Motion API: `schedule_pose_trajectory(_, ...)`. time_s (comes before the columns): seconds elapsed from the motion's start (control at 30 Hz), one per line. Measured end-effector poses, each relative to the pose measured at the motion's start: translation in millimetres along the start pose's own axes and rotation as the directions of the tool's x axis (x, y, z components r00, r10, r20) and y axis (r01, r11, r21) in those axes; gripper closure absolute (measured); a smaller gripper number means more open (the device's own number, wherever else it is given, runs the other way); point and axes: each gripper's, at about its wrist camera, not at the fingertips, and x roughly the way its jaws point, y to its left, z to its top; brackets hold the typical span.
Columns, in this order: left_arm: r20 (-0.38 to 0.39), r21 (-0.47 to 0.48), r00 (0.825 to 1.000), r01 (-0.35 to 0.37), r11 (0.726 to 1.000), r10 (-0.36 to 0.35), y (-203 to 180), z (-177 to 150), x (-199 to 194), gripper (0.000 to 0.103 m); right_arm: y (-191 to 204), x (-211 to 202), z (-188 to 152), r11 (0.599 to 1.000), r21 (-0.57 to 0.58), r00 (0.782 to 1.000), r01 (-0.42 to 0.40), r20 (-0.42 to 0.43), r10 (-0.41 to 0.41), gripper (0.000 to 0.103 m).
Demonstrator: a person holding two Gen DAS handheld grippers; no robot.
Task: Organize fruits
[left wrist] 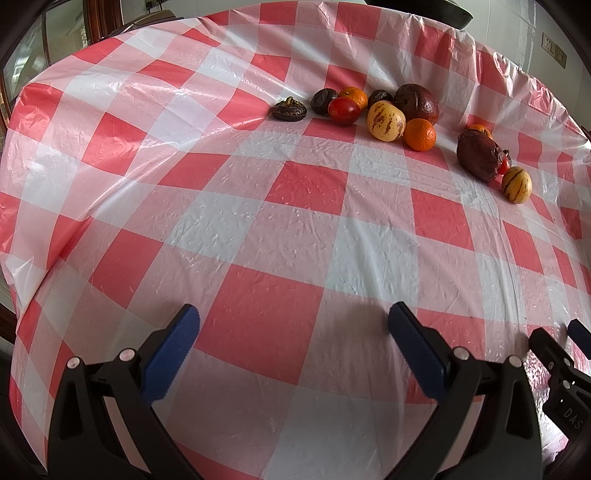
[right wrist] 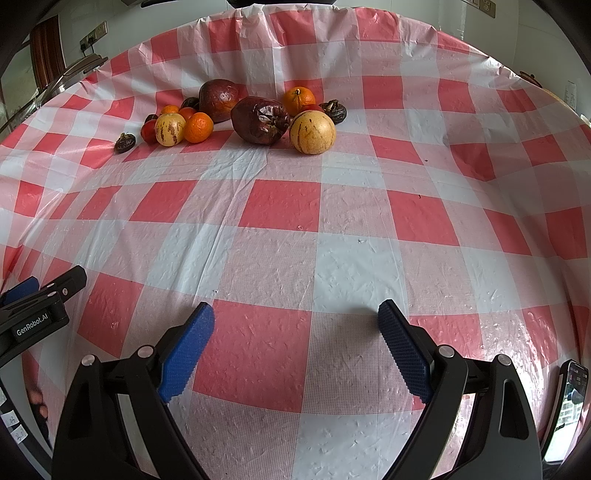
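Observation:
Fruits lie in two groups at the far side of the checked tablecloth (left wrist: 258, 221). In the left wrist view one group holds a dark red pomegranate (left wrist: 417, 102), a striped yellow melon (left wrist: 386, 120), an orange (left wrist: 419, 134), a tomato (left wrist: 343, 110) and dark shrivelled fruits (left wrist: 290, 109). The other holds a wrinkled pomegranate (left wrist: 480, 156) and a striped melon (left wrist: 516, 184). The right wrist view shows the wrinkled pomegranate (right wrist: 260, 120), a yellow melon (right wrist: 312, 132) and an orange (right wrist: 299, 100). My left gripper (left wrist: 293, 321) and right gripper (right wrist: 295, 317) are open, empty, low over the near cloth.
The right gripper's fingers (left wrist: 554, 350) show at the left view's right edge, and the left gripper (right wrist: 33, 306) at the right view's left edge. A phone (right wrist: 569, 402) stands at the near right. A wall socket (right wrist: 92, 35) and pot lid (right wrist: 81, 66) lie beyond the table.

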Motion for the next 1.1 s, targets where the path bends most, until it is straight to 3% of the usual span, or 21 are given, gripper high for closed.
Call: schedule_pose_trajectory(1.1,-0.002,-0.007,1.000,-0.006,1.000,0.006,0.2,0.4,0.2,0.001,0.0,0.1,0.1,1.000,0.000,1.000,0.000,0.000,0.000,0.015)
